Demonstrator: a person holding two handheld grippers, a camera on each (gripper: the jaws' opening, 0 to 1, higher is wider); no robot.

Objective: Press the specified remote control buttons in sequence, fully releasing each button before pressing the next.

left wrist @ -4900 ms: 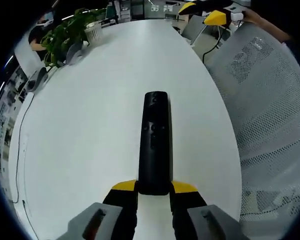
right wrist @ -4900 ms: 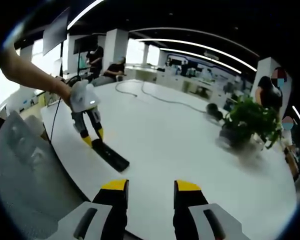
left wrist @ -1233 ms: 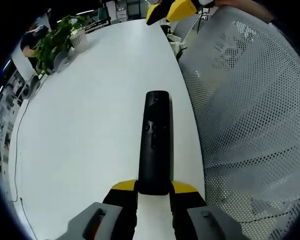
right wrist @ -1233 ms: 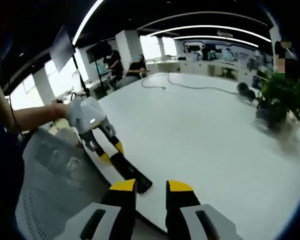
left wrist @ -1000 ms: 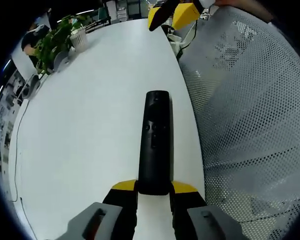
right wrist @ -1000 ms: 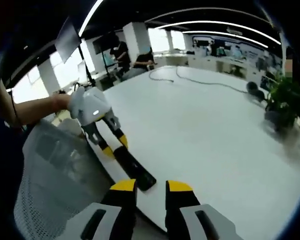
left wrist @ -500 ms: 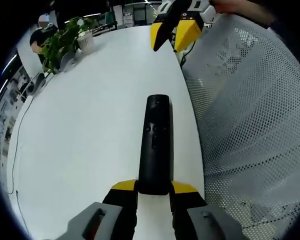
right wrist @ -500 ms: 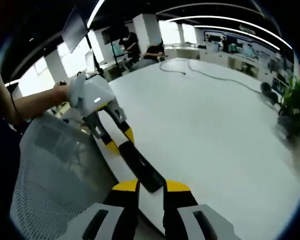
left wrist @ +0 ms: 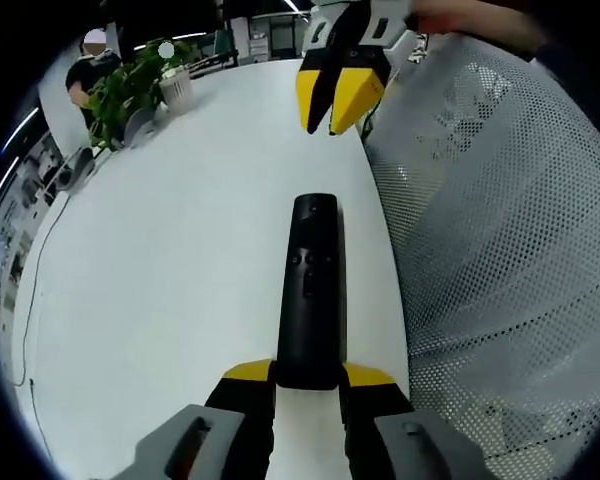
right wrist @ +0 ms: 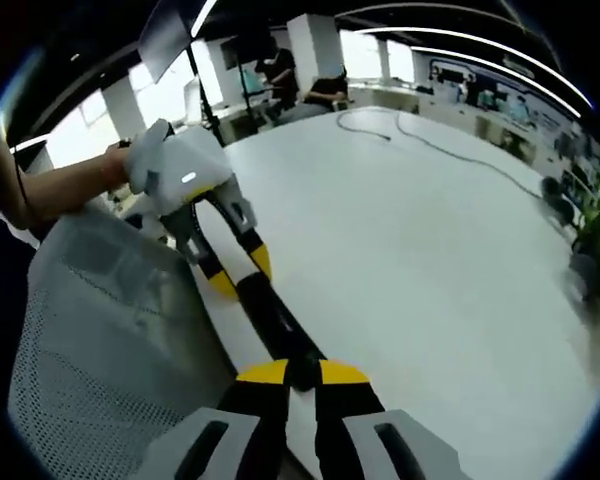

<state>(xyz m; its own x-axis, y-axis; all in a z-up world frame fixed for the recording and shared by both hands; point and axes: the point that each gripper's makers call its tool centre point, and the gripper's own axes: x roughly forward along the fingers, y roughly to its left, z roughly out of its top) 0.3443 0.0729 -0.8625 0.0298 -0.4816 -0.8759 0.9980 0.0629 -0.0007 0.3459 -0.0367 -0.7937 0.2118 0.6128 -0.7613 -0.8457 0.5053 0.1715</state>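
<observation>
The left gripper (left wrist: 310, 375) has its fingers clamped on the near end of the long black remote control (left wrist: 311, 290), steadying it over the white tabletop (left wrist: 180, 250) beside its right edge. The right gripper (right wrist: 302, 374), fingers nearly together like one pointed tip, hovers at the remote's far end, apparently lining up a press.

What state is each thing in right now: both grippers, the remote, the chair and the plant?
left gripper: shut on the remote's near end.
right gripper: jaws nearly together, over the remote's far end.
remote: buttons up, along the table edge.
mesh chair: beside the table.
plant: upright.

Black remote control (left wrist: 310, 290), white table (left wrist: 170, 250)
</observation>
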